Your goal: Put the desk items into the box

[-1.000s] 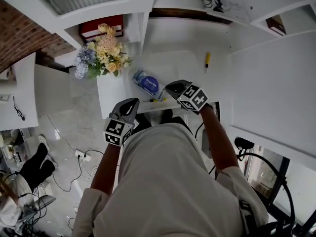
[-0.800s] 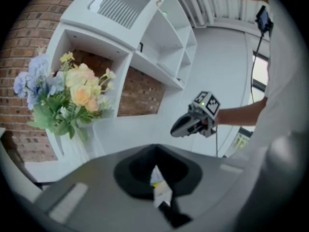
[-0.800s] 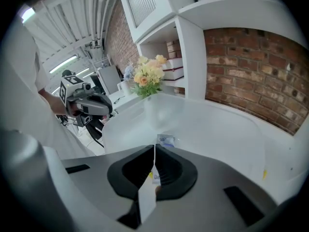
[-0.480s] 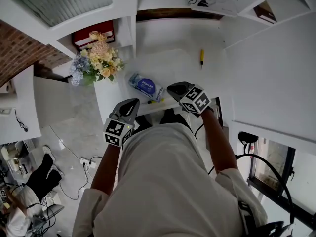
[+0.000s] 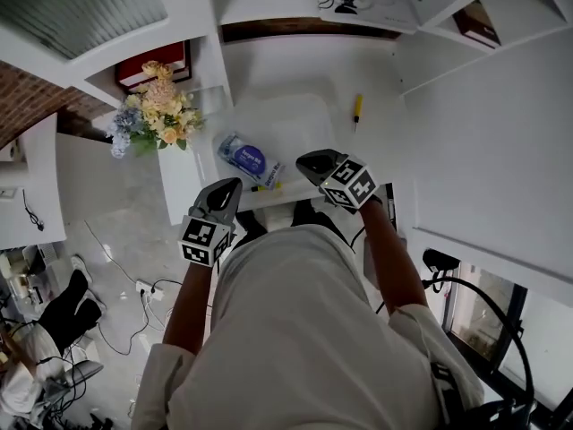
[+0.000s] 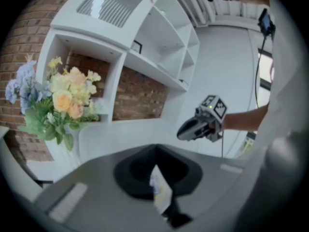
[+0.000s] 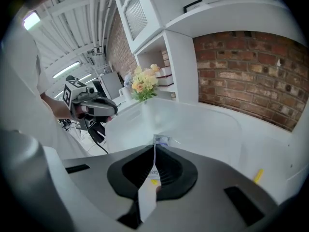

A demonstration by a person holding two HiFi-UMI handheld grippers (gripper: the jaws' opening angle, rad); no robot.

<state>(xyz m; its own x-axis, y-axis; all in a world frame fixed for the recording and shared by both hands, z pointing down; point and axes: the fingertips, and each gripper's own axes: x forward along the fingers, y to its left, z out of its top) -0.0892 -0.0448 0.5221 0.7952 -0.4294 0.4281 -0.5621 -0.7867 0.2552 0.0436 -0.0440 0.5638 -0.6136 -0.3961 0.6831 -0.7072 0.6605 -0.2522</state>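
Found the blue-and-white packet (image 5: 244, 157) lying flat on the white bench (image 5: 192, 176), at the near-left corner of the clear box (image 5: 291, 119); could not tell whether it touches the box wall. Located it left of the right hand-held gripper (image 5: 304, 161) and apart from it, just past that gripper's tips in the right gripper view. Noted a yellow pen (image 5: 266, 186) just near of the packet, at the bench's near edge, between the two tools.

Checked the right hand-held gripper: jaws closed together, nothing gripped, tips pointing down and left toward the packet and the box's near wall. Checked the left hand-held gripper (image 5: 228, 186): jaws likewise together and empty, held off the bench's near edge, near and left of the packet, without contact.

Recorded a yellow-handled screwdriver (image 5: 357, 108) on the bench just right of the box, well apart from both tools. Recorded a bunch of flowers (image 5: 148, 115) at the far-left of the bench.
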